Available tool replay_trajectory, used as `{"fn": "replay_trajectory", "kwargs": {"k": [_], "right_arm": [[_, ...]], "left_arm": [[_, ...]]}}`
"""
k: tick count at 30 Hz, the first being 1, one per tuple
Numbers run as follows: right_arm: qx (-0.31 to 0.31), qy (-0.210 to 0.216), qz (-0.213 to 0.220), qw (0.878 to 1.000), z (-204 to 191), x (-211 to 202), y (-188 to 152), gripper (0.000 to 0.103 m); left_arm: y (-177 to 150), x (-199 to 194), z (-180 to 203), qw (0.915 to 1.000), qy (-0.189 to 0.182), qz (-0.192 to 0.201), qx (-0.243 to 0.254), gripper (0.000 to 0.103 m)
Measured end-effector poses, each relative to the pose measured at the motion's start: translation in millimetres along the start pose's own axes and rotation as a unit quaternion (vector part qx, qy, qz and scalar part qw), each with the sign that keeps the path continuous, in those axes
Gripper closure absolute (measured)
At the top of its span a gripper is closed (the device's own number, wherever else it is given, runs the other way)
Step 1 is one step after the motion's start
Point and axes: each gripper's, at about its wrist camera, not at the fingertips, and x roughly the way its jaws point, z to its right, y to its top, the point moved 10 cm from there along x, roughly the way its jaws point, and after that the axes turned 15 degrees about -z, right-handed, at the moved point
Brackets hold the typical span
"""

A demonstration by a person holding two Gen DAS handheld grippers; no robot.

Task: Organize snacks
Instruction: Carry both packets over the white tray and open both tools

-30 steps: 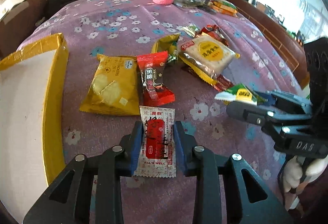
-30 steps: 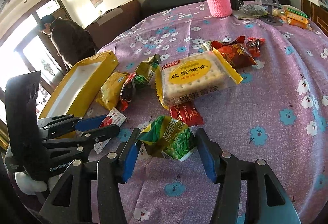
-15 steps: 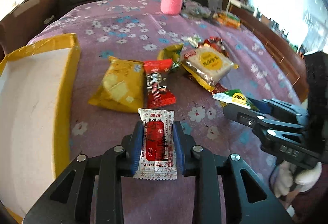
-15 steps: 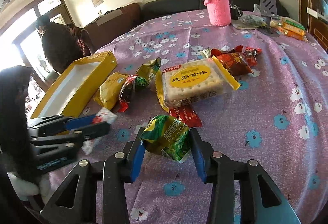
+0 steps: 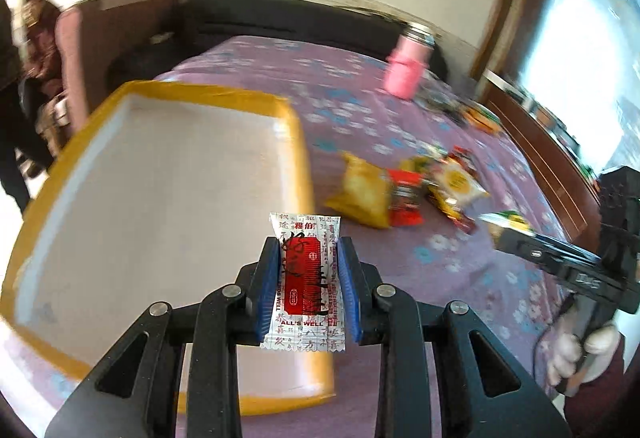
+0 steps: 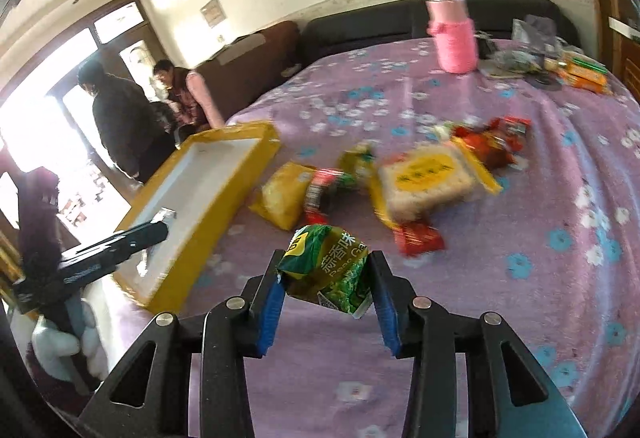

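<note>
1. Purple flowered cloth (image 5: pixel 400 165) is covering the table in the left wrist view. One yellow-rimmed tray (image 5: pixel 296 141) with a white floor is lying on it at left. One pink bottle (image 5: pixel 406 75) is standing far back. About four blurred snack packs are lying in a loose cluster right of the tray, led by a yellow pack (image 5: pixel 362 191). The left gripper (image 5: pixel 308 278) is pinching one white-and-red sachet (image 5: pixel 306 270), its jaws pressed against both sides; the wrapper is reading "ALL'S WELL" under Chinese characters. The sachet is hanging above the tray's near right rim.

2. Green is the colour of the one pack (image 6: pixel 326 270) in the right wrist view, printed with Chinese characters I cannot fully read. The right gripper (image 6: pixel 326 298) is clamping it, jaws half spread around its bulk, above the cloth just right of the tray (image 6: pixel 224 205). One biscuit pack (image 6: pixel 428 179) with a yellow oval label and one small red pack (image 6: pixel 418 238) are lying beyond. The left gripper (image 6: pixel 160 228) is reaching over the tray. Two people (image 6: pixel 120 121) are standing by the doorway.
</note>
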Motion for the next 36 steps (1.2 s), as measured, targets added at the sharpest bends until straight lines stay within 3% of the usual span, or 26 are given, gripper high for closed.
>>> {"fn": "replay_trajectory", "kwargs": {"k": [8, 16, 25, 32, 36], "right_arm": [[-0.079, 0.058, -0.034, 0.995, -106, 26, 20, 0.062], [-0.155, 0.079, -0.094, 0.98, -198, 88, 14, 0.062], [-0.2, 0.05, -0.134, 0.969, -233, 141, 0, 0.062], [-0.197, 0.047, -0.132, 0.97, -238, 150, -4, 0.051], [-0.196, 0.053, -0.111, 0.973, -233, 134, 5, 0.051]], "left_arm": [[-5, -4, -82, 0.9961, 0.063, -0.002, -0.062, 0.077], [-14, 4, -124, 0.9921, 0.086, -0.021, -0.088, 0.076], [-16, -2, -141, 0.9916, 0.063, -0.009, -0.113, 0.074], [-16, -21, -145, 0.9894, 0.029, 0.013, -0.142, 0.073], [-15, -40, -145, 0.9853, 0.03, 0.036, -0.164, 0.059]]}}
